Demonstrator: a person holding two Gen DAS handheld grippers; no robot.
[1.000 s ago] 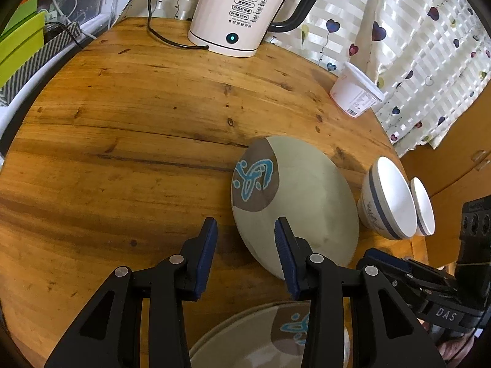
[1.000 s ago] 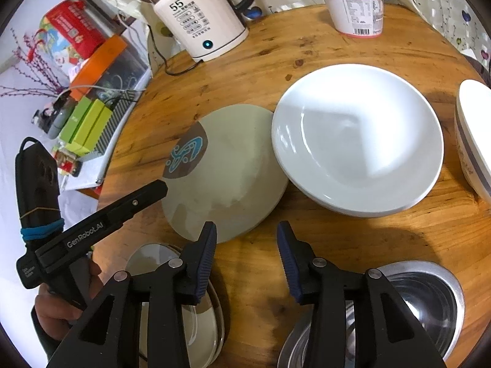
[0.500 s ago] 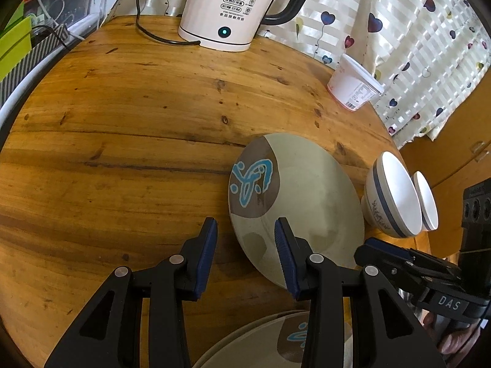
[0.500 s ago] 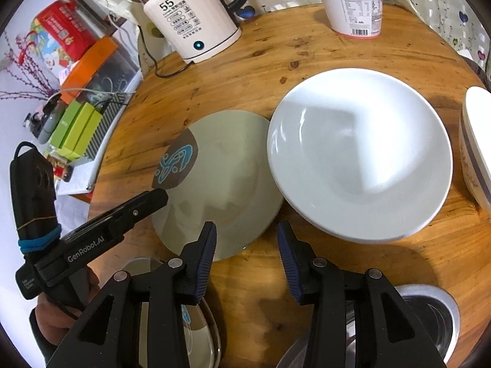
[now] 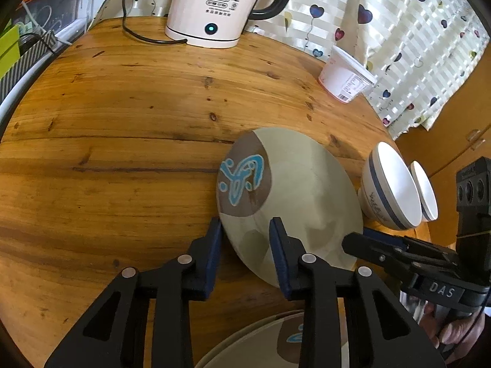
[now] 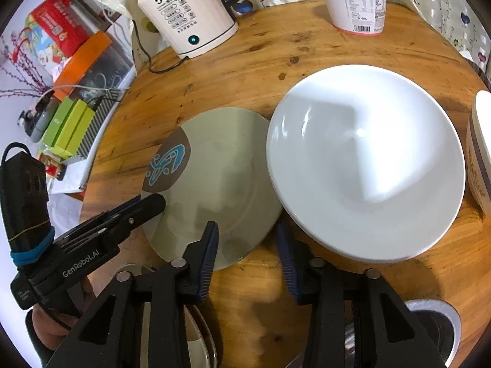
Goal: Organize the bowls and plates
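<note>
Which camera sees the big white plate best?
The right wrist view. There the big white plate shows almost whole, lying on the wooden table beside the green plate, whose rim it overlaps. In the left wrist view the white plate cannot be made out; the green plate is in the way.

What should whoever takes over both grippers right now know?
Left gripper: open, jaws just closing, astride the near left rim of the green plate, not yet pinching.
Right gripper: open, jaws just closing, astride the same plate's near right rim.
Things: green plate flat on the table, beside the white plate; matching green plate nearer; blue-banded bowls at the right.
Done: both grippers placed.
Left: pinch, lift, probably stack on its match; then the bowls.
</note>
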